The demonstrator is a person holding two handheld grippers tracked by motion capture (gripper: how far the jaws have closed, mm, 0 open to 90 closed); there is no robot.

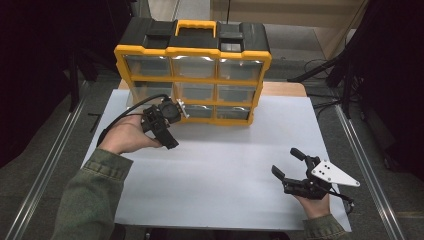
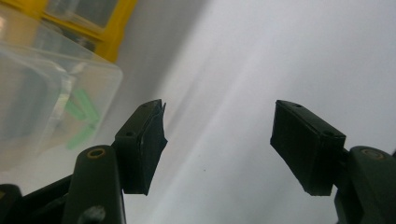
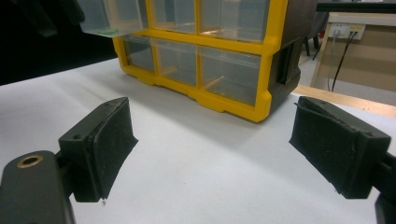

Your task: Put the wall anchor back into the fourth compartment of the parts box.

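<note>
Here, both tongs gape empty: the left gripper (image 1: 167, 131) beside a pulled-out clear drawer (image 2: 42, 93) of the yellow organizer (image 1: 192, 80) should close squarely on its front, the right gripper (image 1: 290, 165) waiting apart.

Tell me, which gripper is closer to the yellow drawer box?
Left. The left gripper is right at the front of the drawer box, by its lower-left drawers. The right gripper is farther back, open above the white table.
</note>
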